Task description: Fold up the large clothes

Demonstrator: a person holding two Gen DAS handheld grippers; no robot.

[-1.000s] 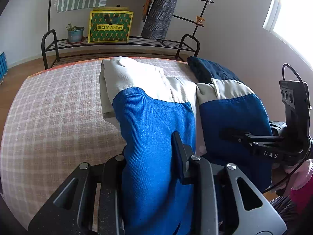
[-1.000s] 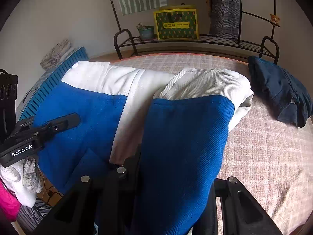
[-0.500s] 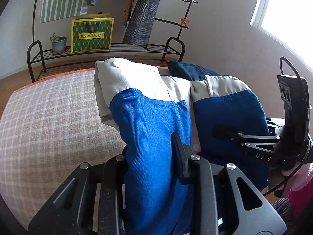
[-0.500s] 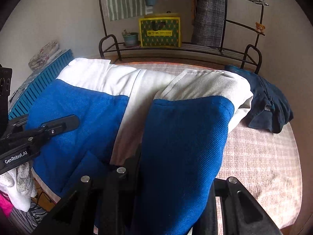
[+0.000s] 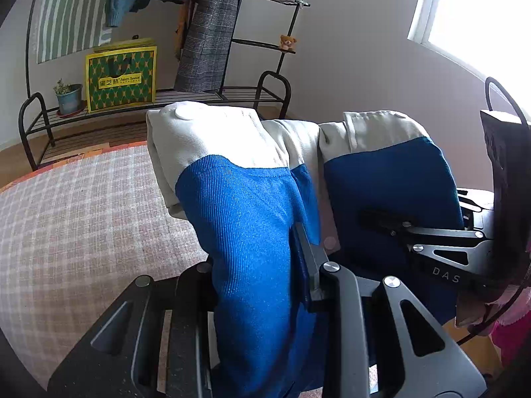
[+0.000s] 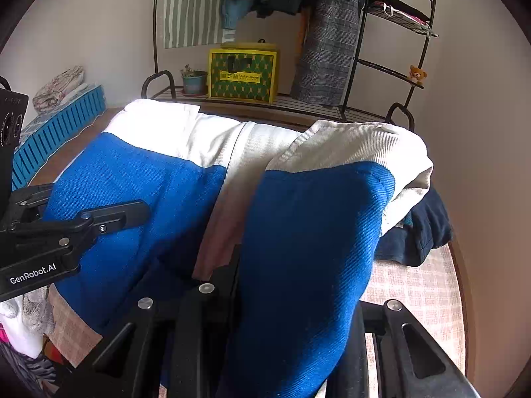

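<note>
A large blue and cream garment hangs lifted above the checked table, folded over with the cream part at the top. My left gripper is shut on a thick blue fold of it. In the right wrist view my right gripper is shut on another blue fold of the garment; its right finger is hidden under the cloth. Each gripper shows in the other's view, the right gripper clamped at the right and the left gripper at the left.
A folded navy garment lies on the table at the right, partly under the cream edge. Behind stands a black metal rack with a yellow-green bag, a plant pot and hanging clothes. A blue crate sits at the left.
Both grippers have carried the garment up and toward the rack. The cream fold now hides the navy garment in the left wrist view and covers more of the table. Both grips are unchanged.
</note>
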